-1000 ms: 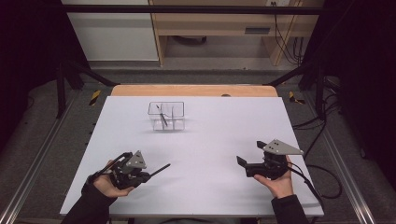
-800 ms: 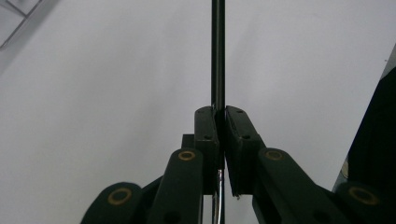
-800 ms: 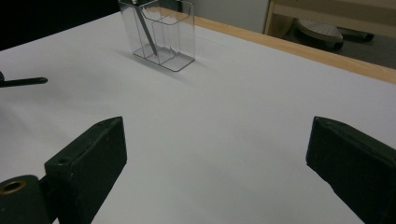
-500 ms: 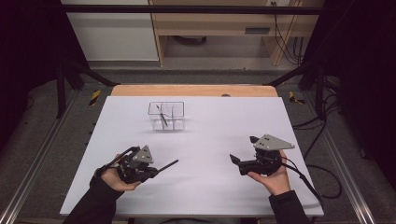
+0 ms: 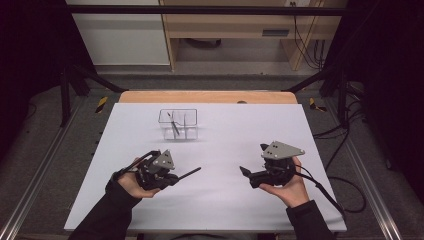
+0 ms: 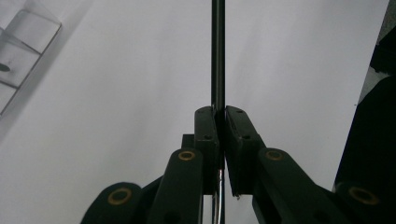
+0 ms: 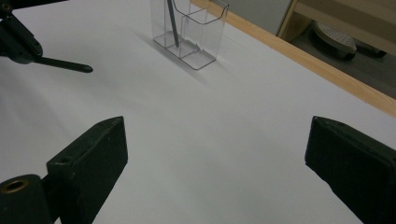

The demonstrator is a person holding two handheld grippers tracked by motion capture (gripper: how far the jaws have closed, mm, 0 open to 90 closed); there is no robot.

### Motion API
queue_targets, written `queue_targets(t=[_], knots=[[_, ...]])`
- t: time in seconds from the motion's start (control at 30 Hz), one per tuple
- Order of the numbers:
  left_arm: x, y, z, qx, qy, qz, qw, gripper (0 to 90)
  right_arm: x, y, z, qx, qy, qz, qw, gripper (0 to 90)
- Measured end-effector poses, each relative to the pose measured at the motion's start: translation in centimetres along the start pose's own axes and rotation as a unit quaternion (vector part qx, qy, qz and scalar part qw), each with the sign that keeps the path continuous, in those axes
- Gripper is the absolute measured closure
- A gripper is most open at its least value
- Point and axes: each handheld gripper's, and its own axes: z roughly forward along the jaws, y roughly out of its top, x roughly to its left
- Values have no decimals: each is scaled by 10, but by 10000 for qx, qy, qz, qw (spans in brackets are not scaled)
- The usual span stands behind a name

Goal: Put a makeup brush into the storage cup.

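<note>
My left gripper (image 5: 174,176) (image 6: 220,113) is shut on a thin black pen (image 5: 190,172) (image 6: 217,51). The pen sticks out ahead of the jaws, pointing right across the white table (image 5: 225,210). At the right, my right gripper (image 5: 249,176) (image 7: 219,144) is held low over the table, its jaws wide open with nothing between them, pointing left. A clear divided container (image 5: 178,124) (image 7: 194,28) stands at the back centre-left, with another dark pen (image 5: 174,125) (image 7: 173,21) leaning inside it. In the right gripper view the held pen's tip (image 7: 70,65) shows at the upper left.
A wooden strip (image 5: 207,96) runs along the table's far edge. Beyond it are the floor, a wooden shelf unit (image 5: 235,30) and cables (image 5: 305,45). A corner of the clear container (image 6: 21,46) shows at the upper left of the left gripper view.
My left gripper has moved right and a little forward, carrying the pen. My right gripper has shifted left towards the middle of the table.
</note>
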Motion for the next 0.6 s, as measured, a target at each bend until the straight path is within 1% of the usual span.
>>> queue_targets(t=[0.07,0.17,0.2,0.23,0.27,0.4,0.47,0.5,0.6], knots=[[0,4,0,-1,9,40,10000,842,2,3,0,46,17,-79,10000,63],[1,10,-1,-25,-67,101,9999,842,6,8,1,125,56,-234,9996,63],[1,12,-1,-42,-62,120,9999,842,7,10,1,138,89,-271,9995,63],[1,14,0,-65,-83,98,9999,842,9,12,1,178,107,-302,9993,63],[2,15,0,-54,-112,136,9998,842,11,13,2,204,110,-333,9992,64],[0,23,3,-36,-151,173,9997,842,17,18,5,294,216,-473,9982,65],[0,26,4,8,-162,251,9996,842,20,20,7,339,263,-554,9975,66],[-1,28,5,-10,-181,231,9996,842,22,20,7,363,281,-588,9972,65],[-2,31,7,45,-214,279,9994,842,26,22,9,421,349,-716,9959,67]])
